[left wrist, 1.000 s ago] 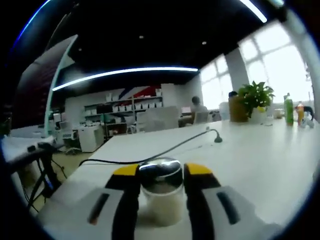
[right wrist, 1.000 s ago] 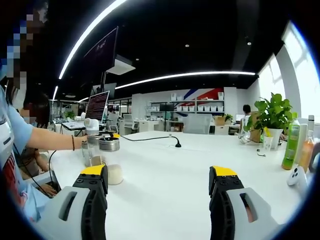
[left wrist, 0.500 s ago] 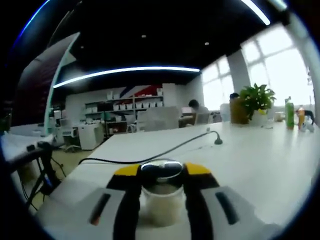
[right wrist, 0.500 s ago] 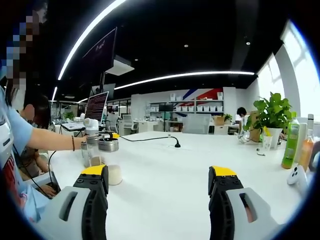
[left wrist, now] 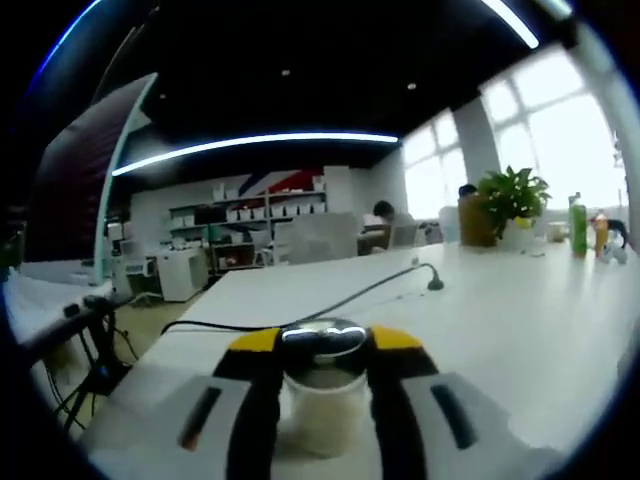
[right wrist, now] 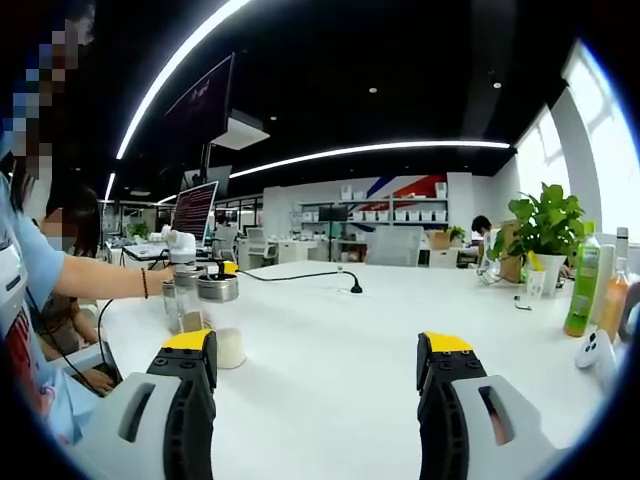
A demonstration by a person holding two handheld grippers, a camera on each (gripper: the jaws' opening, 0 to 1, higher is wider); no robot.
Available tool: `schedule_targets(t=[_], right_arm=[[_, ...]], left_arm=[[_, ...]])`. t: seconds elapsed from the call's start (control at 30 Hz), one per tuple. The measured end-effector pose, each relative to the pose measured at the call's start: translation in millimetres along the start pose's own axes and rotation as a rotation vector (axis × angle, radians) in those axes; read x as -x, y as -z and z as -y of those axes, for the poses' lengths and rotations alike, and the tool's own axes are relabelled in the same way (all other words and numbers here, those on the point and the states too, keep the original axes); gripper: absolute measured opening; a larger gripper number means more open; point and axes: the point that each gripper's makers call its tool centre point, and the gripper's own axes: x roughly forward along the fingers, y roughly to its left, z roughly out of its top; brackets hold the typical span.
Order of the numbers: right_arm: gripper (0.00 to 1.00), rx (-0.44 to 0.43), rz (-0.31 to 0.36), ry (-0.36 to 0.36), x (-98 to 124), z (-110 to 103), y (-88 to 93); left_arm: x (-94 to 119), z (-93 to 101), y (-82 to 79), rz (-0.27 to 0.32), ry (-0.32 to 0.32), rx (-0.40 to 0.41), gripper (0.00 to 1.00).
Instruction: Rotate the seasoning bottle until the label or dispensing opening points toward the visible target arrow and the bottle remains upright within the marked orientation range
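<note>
The seasoning bottle (left wrist: pixel 322 400) is a clear jar with pale contents and a shiny metal cap, standing upright on the white table (left wrist: pixel 520 330). My left gripper (left wrist: pixel 322 345) is shut on it, one yellow-tipped jaw on each side just below the cap. In the right gripper view the same bottle (right wrist: pixel 222 325) stands at the left, with the left gripper (right wrist: pixel 205 262) at its cap and a person's arm behind it. My right gripper (right wrist: pixel 318 350) is open over bare table with nothing between its jaws. I see no arrow mark.
A second glass jar (right wrist: pixel 181 305) stands just left of the bottle. A black cable with a small mic base (right wrist: pixel 352 289) runs across the table. At the far right stand a green bottle (right wrist: pixel 583 285), an orange bottle (right wrist: pixel 616 290), a potted plant (right wrist: pixel 546 240) and a white device (right wrist: pixel 596 352).
The left gripper view's background has slid a little, while the bottle stays held between the jaws. My right gripper has stayed open and still.
</note>
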Motion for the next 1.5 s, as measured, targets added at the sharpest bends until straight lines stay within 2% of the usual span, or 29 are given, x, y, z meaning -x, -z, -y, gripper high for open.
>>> schedule_targets(t=[0.33, 0.47, 0.5, 0.63, 0.7, 0.77, 0.87, 1.07, 1.23, 1.5], right_arm=[[0.85, -0.003, -0.007, -0.005, -2, -1, 1.4], [0.85, -0.001, -0.013, -0.009, -4, -2, 2.5], [0.85, 0.003, -0.017, -0.011, -5, -3, 3.4], [0.85, -0.001, -0.022, -0.014, -7, -4, 5.2], [0.85, 0.000, -0.023, -0.015, -8, -5, 5.4], [0.85, 0.001, -0.022, -0.017, -8, -5, 5.0], [0.85, 0.001, -0.022, -0.018, -8, -6, 4.5], [0.85, 0.000, -0.027, -0.023, -10, -8, 5.6], [0.85, 0.000, -0.028, -0.026, -11, -9, 5.9], [0.85, -0.004, -0.026, -0.031, -11, -9, 5.8]], left_arm=[[15, 4.0, -24.6, 0.033, 0.044, 0.017, 0.33], [26, 5.9, -32.5, 0.053, 0.048, -0.002, 0.33], [30, 6.5, -35.4, 0.069, 0.052, 0.005, 0.33], [41, 7.3, -38.5, 0.073, 0.056, 0.040, 0.33], [49, 7.8, -40.4, 0.075, 0.058, 0.002, 0.33], [55, 6.0, -42.5, 0.080, 0.057, -0.001, 0.33], [66, 6.9, -47.7, 0.100, 0.079, 0.065, 0.33], [87, 11.7, -51.0, 0.099, 0.092, 0.022, 0.34], [104, 12.9, -53.8, 0.116, 0.103, 0.050, 0.34], [135, 21.7, -48.9, 0.122, 0.125, 0.076, 0.34]])
